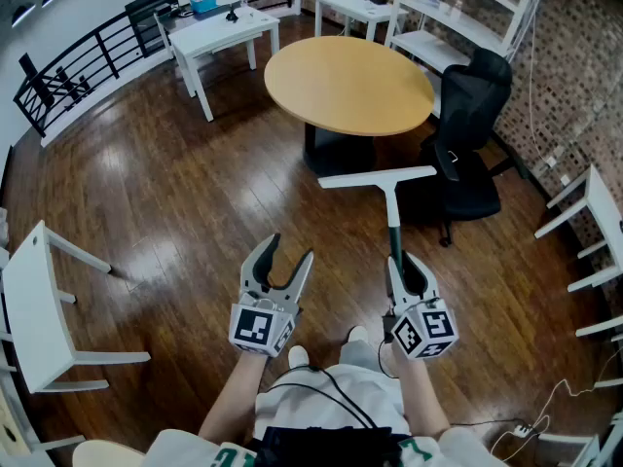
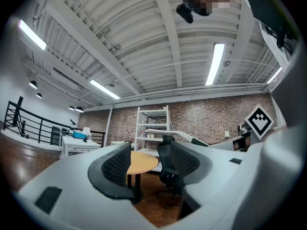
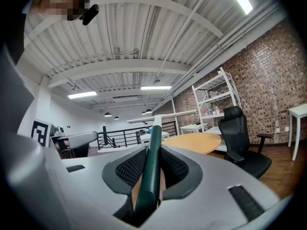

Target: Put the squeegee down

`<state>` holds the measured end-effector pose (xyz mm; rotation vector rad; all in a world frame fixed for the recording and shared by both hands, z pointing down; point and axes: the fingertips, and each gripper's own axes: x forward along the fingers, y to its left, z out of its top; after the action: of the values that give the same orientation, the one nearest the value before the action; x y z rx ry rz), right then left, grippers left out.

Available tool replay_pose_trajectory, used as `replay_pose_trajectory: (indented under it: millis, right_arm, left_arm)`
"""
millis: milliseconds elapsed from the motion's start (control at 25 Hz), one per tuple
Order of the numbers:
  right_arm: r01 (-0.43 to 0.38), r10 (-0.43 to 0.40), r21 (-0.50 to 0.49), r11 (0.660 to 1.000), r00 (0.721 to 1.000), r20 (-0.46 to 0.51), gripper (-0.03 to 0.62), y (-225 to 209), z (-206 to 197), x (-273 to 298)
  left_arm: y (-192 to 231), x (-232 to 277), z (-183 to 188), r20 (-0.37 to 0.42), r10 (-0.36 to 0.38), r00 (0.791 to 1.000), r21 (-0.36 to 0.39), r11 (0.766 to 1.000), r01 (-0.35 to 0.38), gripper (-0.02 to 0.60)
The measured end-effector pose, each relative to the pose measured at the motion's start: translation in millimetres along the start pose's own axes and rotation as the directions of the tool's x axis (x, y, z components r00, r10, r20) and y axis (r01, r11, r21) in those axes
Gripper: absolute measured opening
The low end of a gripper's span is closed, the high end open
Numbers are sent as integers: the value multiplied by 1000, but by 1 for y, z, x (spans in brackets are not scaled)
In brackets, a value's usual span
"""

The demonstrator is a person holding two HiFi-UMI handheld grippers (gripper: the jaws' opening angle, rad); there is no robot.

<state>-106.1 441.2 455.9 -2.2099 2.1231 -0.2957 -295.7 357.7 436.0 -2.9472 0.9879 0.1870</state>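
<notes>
A squeegee (image 1: 389, 185) with a white blade bar and a dark green handle sticks out level from my right gripper (image 1: 408, 271), which is shut on the handle. In the right gripper view the green handle (image 3: 151, 164) runs between the two black pads and ends in the white blade (image 3: 160, 117). My left gripper (image 1: 279, 264) is held beside it at the same height, open, with nothing between its pads (image 2: 117, 166). The squeegee's blade hovers near the front edge of the round wooden table (image 1: 348, 84).
A black office chair (image 1: 467, 134) stands right of the round table. White desks sit at the back (image 1: 222, 33) and left (image 1: 37, 309), white shelving (image 1: 458, 17) along the brick wall. A black railing (image 1: 88, 61) borders the wooden floor at the left.
</notes>
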Motion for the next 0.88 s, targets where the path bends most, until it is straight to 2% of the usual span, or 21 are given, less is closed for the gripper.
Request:
replay_pose_trajectory:
  millis: [120,280,480,640,760,880]
  right_arm:
    - [24,-24,24,999,1000,-7,117,-14,-1,2]
    - [15,-16,43,999,999,30,117,-48,6,26]
    - [17,-27,120,993,996,83,117,-121,28,72]
    - [3,-21,148,989,992,121,117,-183,44,99]
    - [-13,-8,187,982,994,113,117,-212,40,113]
    - [-39,20,211,977,996,92,117,-221,34,130]
  left_arm:
    - [-4,11,2,-27,-2,1000,-59,998,0,239]
    - [4,42,-11,-36,11,999,-14,1000,-11,239]
    - [24,92,-5,-15,117,993,-33,993,-117,239]
    - [22,131,-6,-15,194,981,-57,979,-195,239]
    - [7,161,-13,-37,187,982,-31,982,-188,239]
    - [0,187,-17,-65,175,982,-12,984,-176,239]
